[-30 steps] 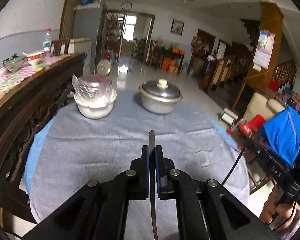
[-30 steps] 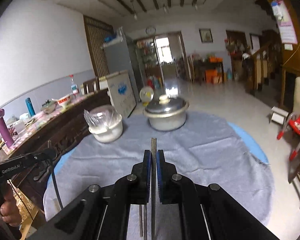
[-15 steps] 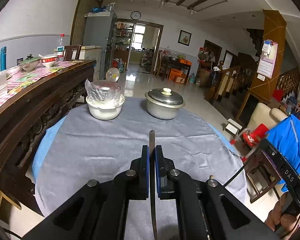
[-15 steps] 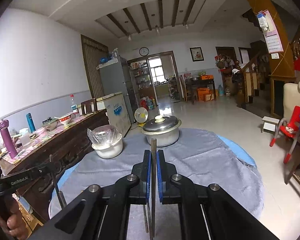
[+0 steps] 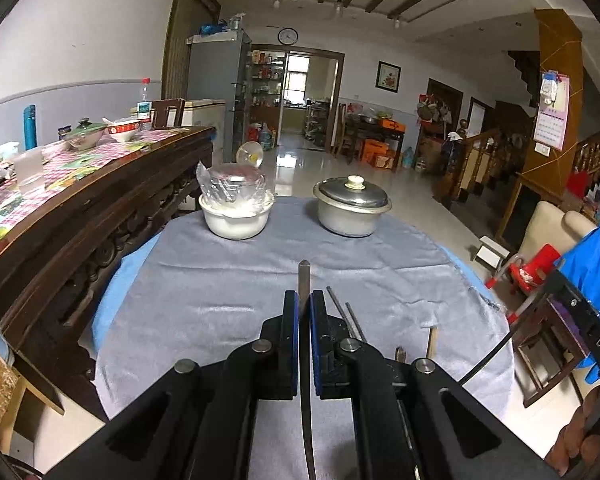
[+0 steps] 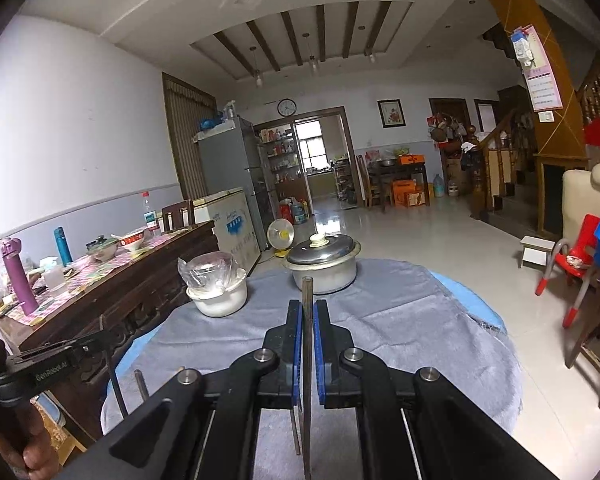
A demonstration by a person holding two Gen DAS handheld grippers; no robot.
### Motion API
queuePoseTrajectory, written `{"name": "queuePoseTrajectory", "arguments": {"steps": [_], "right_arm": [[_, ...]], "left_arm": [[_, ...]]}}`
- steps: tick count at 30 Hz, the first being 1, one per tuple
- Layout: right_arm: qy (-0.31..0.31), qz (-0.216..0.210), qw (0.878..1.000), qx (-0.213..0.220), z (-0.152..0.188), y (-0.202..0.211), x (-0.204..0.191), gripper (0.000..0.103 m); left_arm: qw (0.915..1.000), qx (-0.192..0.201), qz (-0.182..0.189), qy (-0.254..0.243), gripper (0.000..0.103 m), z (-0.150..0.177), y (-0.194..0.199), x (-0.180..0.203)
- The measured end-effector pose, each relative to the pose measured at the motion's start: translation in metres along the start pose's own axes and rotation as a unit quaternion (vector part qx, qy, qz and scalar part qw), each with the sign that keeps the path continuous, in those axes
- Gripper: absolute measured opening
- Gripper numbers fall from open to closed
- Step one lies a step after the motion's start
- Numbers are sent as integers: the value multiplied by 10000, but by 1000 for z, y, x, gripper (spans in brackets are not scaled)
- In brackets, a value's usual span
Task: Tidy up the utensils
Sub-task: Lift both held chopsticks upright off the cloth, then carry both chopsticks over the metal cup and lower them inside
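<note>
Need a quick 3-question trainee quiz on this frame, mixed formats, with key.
1. True or false: the left gripper is shut on a utensil handle.
2. Multiple choice: on the grey cloth, the white bowl sits where relative to the lidded metal pot in the left wrist view? A) left of it B) right of it C) stacked on it
3. Fill in: the white bowl's top is covered with clear ____.

Key
1. True; the right gripper likewise clamps a thin handle.
2. A
3. plastic wrap
</note>
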State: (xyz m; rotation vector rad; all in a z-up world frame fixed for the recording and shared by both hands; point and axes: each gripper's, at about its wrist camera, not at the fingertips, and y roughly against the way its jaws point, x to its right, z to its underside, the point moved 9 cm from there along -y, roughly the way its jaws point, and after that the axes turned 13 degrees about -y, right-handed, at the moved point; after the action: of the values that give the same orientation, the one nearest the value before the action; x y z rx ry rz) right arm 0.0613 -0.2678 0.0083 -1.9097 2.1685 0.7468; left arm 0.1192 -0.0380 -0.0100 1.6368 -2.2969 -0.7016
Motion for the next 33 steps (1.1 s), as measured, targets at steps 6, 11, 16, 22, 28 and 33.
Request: {"name": "queuePoseTrajectory", "arguments": {"steps": [6, 11, 16, 22, 28, 33], "right_arm": [[-8, -81, 10000, 43, -1, 9, -4, 6], [13, -114, 9999, 91, 0, 17, -5, 6], [-122, -135, 9998, 94, -2, 25, 0, 6], [-125, -108, 9997, 175, -5, 37, 3, 6], [-112, -168, 9996, 189, -4, 46, -4, 6], [-113, -157, 9996, 193, -3, 51, -4, 6]], "left_arm": [[10000, 21, -60, -42, 5, 2, 9, 0], [9999, 95, -108, -55, 5, 4, 24, 3], [9995, 189, -196, -161, 5, 1, 36, 6], [9990, 317, -217, -220, 5, -4, 50, 10], [9987, 391, -233, -239, 5, -4, 64, 8], [9984, 487, -206, -221, 5, -6, 75, 6]]}}
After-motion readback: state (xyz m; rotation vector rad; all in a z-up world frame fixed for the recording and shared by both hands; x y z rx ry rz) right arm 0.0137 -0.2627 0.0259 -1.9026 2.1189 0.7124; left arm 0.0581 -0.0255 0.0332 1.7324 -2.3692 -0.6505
